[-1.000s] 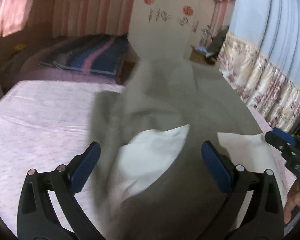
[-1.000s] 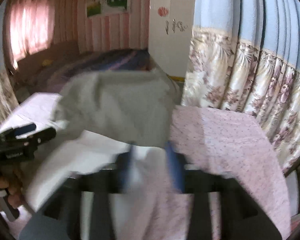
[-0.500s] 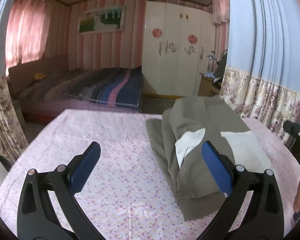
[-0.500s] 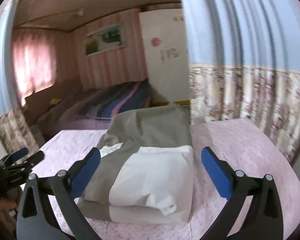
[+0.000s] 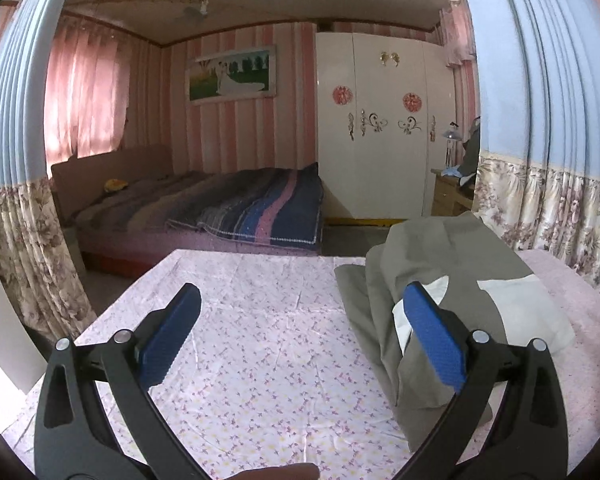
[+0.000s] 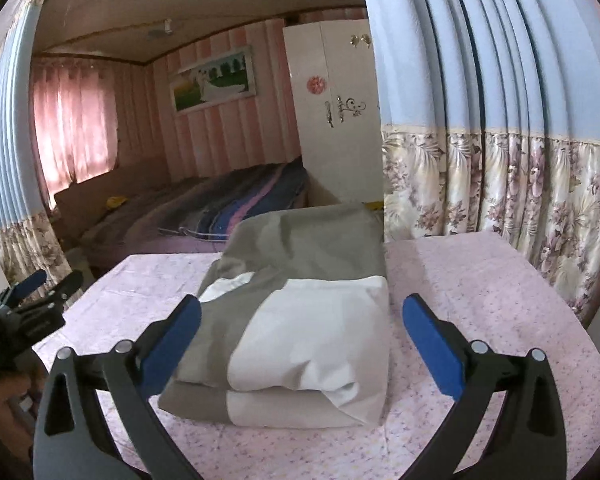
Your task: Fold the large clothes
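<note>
A folded grey and white garment [image 6: 300, 320] lies in a thick stack on the pink floral surface [image 5: 260, 360], toward its right side. Your right gripper [image 6: 300, 344] hovers before it, jaws spread wide and holding nothing. Your left gripper [image 5: 300, 340] is likewise wide apart and unloaded, with what seems its right finger overlapping the garment's edge. A bed [image 5: 220, 208] stands beyond.

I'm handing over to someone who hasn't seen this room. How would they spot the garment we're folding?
Find the table under the pink floral tablecloth, in front of the blue flower-hemmed curtains. On it lies a folded bundle of grey-olive cloth with white panels, between the open right gripper fingers. It is the only plain, unpatterned fabric there.
</note>
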A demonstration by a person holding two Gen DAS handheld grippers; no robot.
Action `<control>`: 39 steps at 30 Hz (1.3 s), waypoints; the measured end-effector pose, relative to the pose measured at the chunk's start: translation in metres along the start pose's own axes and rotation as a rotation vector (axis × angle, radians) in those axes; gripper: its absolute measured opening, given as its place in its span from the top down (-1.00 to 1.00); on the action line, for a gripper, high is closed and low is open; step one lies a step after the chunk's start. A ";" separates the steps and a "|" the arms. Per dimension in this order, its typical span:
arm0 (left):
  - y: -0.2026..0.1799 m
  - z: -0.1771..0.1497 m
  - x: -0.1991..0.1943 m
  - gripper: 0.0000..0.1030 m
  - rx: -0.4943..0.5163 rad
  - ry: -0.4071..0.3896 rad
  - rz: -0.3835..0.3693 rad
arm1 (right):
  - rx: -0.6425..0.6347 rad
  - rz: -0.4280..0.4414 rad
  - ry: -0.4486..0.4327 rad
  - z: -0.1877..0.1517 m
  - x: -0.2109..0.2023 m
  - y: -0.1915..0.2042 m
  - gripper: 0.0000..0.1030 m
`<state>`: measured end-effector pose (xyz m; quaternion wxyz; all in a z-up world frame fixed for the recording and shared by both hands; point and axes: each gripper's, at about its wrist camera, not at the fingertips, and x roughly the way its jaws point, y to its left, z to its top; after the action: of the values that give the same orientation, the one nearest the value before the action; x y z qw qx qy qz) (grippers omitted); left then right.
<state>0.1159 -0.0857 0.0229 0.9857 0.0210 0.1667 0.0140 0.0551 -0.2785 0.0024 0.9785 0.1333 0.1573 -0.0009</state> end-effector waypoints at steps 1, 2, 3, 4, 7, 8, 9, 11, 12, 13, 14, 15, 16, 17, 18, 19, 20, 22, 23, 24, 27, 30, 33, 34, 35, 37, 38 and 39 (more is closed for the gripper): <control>-0.002 -0.001 0.001 -0.94 0.008 0.005 0.010 | 0.000 -0.004 0.021 -0.001 0.003 0.000 -0.96; -0.003 -0.001 0.002 -0.94 0.021 0.015 0.024 | -0.004 -0.002 0.032 -0.002 0.004 0.000 -0.96; -0.005 -0.001 0.003 -0.94 0.034 0.019 0.034 | -0.017 0.003 0.042 -0.003 0.007 0.001 -0.96; -0.006 -0.002 0.002 -0.94 0.042 0.019 0.034 | -0.026 -0.003 0.043 -0.004 0.008 0.002 -0.96; -0.009 -0.002 -0.004 -0.94 0.038 0.013 -0.015 | -0.045 -0.022 0.041 -0.005 0.010 0.003 -0.96; -0.009 -0.002 -0.006 -0.94 0.036 0.007 -0.024 | -0.046 -0.025 0.040 -0.004 0.010 0.003 -0.96; -0.009 -0.003 -0.008 -0.94 0.036 -0.005 -0.023 | -0.041 -0.028 0.034 -0.004 0.009 0.002 -0.96; -0.007 -0.003 -0.008 -0.94 0.041 -0.009 -0.010 | -0.034 -0.027 0.023 -0.003 0.006 0.001 -0.96; -0.006 -0.003 -0.007 -0.94 0.036 -0.005 -0.009 | -0.029 -0.030 0.011 -0.002 0.004 0.000 -0.96; -0.005 -0.003 -0.006 -0.94 0.030 0.001 -0.010 | -0.028 -0.030 0.006 -0.002 0.003 -0.001 -0.96; -0.003 -0.003 -0.005 -0.94 0.022 0.010 -0.012 | -0.029 -0.030 0.004 -0.001 0.003 -0.001 -0.96; -0.002 -0.004 -0.004 -0.94 0.019 0.017 -0.012 | -0.031 -0.033 0.003 -0.002 0.003 -0.001 -0.96; -0.003 -0.004 -0.004 -0.94 0.020 0.020 -0.010 | -0.034 -0.035 0.003 -0.002 0.003 -0.001 -0.96; -0.003 -0.005 -0.003 -0.94 0.027 0.026 0.001 | -0.037 -0.037 0.004 -0.002 0.003 0.000 -0.96; -0.004 -0.006 -0.002 -0.94 0.031 0.028 0.006 | -0.042 -0.040 0.005 -0.003 0.004 0.000 -0.96; -0.004 -0.006 -0.002 -0.94 0.033 0.029 0.009 | -0.044 -0.042 0.005 -0.003 0.004 0.000 -0.96; -0.004 -0.007 -0.001 -0.94 0.035 0.035 0.009 | -0.044 -0.043 0.005 -0.003 0.004 0.000 -0.96; -0.004 -0.009 0.000 -0.94 0.036 0.046 0.004 | -0.043 -0.044 0.003 -0.003 0.004 0.000 -0.96; -0.004 -0.009 0.000 -0.94 0.036 0.045 0.005 | -0.044 -0.045 0.002 -0.003 0.004 0.000 -0.96; -0.004 -0.009 -0.001 -0.94 0.037 0.044 0.006 | -0.045 -0.046 0.002 -0.002 0.004 0.001 -0.96; -0.003 -0.010 -0.002 -0.94 0.035 0.029 0.012 | -0.046 -0.051 0.004 -0.002 0.004 0.000 -0.96; -0.002 -0.009 -0.003 -0.94 0.028 0.021 0.018 | -0.046 -0.051 0.009 -0.002 0.006 0.000 -0.96; -0.003 -0.009 -0.001 -0.94 0.022 0.026 0.027 | -0.047 -0.052 0.008 -0.002 0.006 0.000 -0.96; -0.003 -0.009 -0.001 -0.94 0.024 0.026 0.027 | -0.047 -0.053 0.007 -0.002 0.006 -0.001 -0.96; -0.003 -0.009 0.000 -0.94 0.025 0.026 0.034 | -0.047 -0.054 0.007 -0.002 0.006 -0.001 -0.96; -0.003 -0.008 0.000 -0.94 0.024 0.026 0.035 | -0.048 -0.060 0.008 -0.002 0.008 -0.002 -0.96; -0.003 -0.008 0.000 -0.94 0.024 0.027 0.035 | -0.049 -0.063 0.009 -0.002 0.008 -0.002 -0.96; -0.003 -0.008 0.000 -0.94 0.024 0.025 0.038 | -0.049 -0.065 0.009 -0.003 0.008 -0.003 -0.96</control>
<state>0.1130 -0.0884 0.0149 0.9828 0.0356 0.1788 0.0312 0.0618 -0.2799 -0.0033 0.9802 0.1041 0.1660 -0.0282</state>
